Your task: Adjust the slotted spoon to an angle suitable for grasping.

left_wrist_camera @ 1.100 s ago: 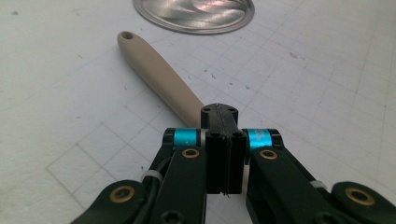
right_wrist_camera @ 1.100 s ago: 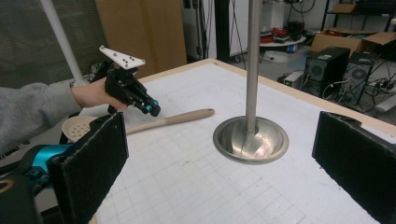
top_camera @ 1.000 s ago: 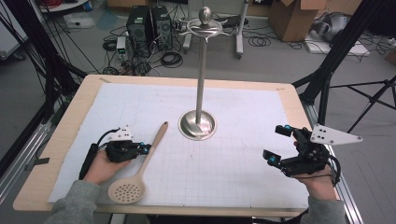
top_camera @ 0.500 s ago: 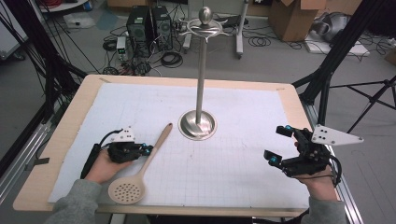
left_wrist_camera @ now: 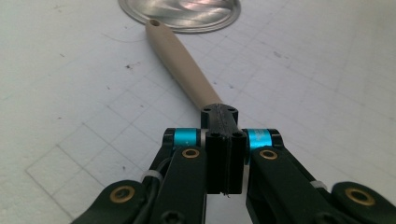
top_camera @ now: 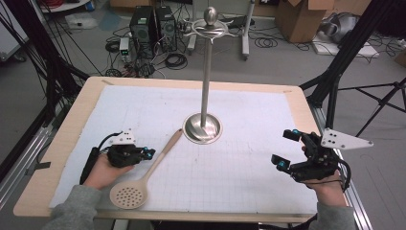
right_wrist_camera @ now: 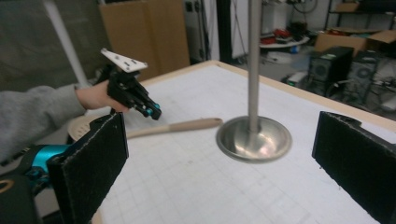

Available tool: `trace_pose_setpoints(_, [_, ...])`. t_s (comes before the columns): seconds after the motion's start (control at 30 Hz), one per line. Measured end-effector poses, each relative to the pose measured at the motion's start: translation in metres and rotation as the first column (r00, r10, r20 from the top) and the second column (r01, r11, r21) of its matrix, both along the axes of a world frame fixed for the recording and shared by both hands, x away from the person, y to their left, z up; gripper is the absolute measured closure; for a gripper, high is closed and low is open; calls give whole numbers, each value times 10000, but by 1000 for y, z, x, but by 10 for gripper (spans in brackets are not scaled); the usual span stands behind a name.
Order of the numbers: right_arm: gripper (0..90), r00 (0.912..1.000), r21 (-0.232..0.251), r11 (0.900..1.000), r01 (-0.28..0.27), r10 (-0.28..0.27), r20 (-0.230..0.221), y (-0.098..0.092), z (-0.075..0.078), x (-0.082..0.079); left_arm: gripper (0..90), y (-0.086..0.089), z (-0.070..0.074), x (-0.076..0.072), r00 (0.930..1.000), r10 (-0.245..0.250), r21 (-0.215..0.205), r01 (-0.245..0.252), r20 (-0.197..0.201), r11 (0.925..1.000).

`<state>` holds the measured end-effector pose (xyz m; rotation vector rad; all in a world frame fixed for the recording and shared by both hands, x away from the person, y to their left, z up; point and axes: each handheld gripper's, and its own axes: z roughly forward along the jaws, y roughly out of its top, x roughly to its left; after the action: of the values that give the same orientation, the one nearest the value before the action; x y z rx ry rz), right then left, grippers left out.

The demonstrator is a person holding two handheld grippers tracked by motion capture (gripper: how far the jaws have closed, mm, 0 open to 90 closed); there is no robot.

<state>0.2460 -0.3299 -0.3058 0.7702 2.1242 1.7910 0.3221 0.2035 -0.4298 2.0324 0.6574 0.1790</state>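
Two grippers, high view: the left gripper [top_camera: 143, 154] lies low on the worktop [top_camera: 62, 143] just beside the spoon's handle; the right gripper [top_camera: 286, 149] hovers well apart at the far side.
Spoon, high view: the slotted spoon [top_camera: 143, 178] lies flat, its round bowl toward the person and its handle tip near the base of the steel stand [top_camera: 203, 125].
Long axis, high view: a diagonal from the near left up toward the stand.
Left gripper view: the fingers [left_wrist_camera: 224, 158] are closed together with no gap, and nothing shows between them; the spoon handle [left_wrist_camera: 184, 65] runs straight ahead from their tips to the stand's base [left_wrist_camera: 180, 14].
Contact, left gripper view: whether the tips touch the handle or sit just above it, I cannot tell.
Right gripper view: the fingers [right_wrist_camera: 93, 158] stand wide apart and empty, framing the stand's pole [right_wrist_camera: 254, 60] and the spoon beyond.
Nearer hand, my judgement: the left, which would have to open before taking the handle.
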Motion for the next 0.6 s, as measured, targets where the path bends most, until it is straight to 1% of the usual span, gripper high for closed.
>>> trace_pose_setpoints(0.07, [22,10000,25,10000,-1,1,46,1,2,0,895,-2,3,-5,9991,-416,-201,416,40,9989])
trace_pose_setpoints(0.1, [22,9999,-2,10000,-65,65,131,2,2,0,895,-4,4,-7,9980,-624,-151,625,80,9979])
trace_pose_setpoints(0.13, [22,9999,-17,10000,-86,86,73,3,3,-1,895,-8,5,-10,9964,-841,-74,842,95,9964])
trace_pose_setpoints(0.17, [22,9999,-49,9999,-121,122,111,4,3,-1,895,-11,5,-12,9944,-1045,74,1044,134,9945])
trace_pose_setpoints(0.23, [22,9998,-93,9999,-146,147,135,5,3,0,895,-17,5,-14,9935,-1133,300,1129,110,9931])
trace_pose_setpoints(0.27, [22,9998,-43,9998,-175,175,92,6,3,0,895,-19,5,-15,9934,-1142,567,1135,92,9919])
trace_pose_setpoints(0.3, [22,9998,-74,9998,-174,174,81,6,3,0,895,-21,4,-15,9939,-1101,720,1101,-37,9913])
trace_pose_setpoints(0.33, [22,9998,-34,9999,-168,168,48,6,2,1,895,-22,3,-15,9937,-1113,761,1121,-141,9908])
trace_pose_setpoints(0.37, [22,9998,-41,9998,-183,183,35,7,1,1,895,-22,2,-16,9928,-1191,845,1198,-141,9892])
trace_pose_setpoints(0.4, [22,9998,-35,9998,-204,205,76,8,0,2,895,-22,1,-16,9919,-1261,821,1270,-163,9885])
trace_pose_setpoints(0.43, [22,9997,-52,9997,-245,245,-22,9,0,3,895,-22,1,-16,9914,-1300,825,1308,-157,9880])
trace_pose_setpoints(0.5, [22,9995,-126,9995,-305,304,-55,12,-1,4,895,-21,1,-16,9917,-1268,757,1280,-199,9889])
trace_pose_setpoints(0.57, [22,9993,-175,9992,-355,354,-105,14,-2,5,895,-19,2,-16,9907,-1343,730,1355,-204,9881])
trace_pose_setpoints(0.6, [22,9992,-196,9991,-388,385,-118,14,-3,5,895,-18,2,-16,9895,-1408,665,1428,-338,9875])
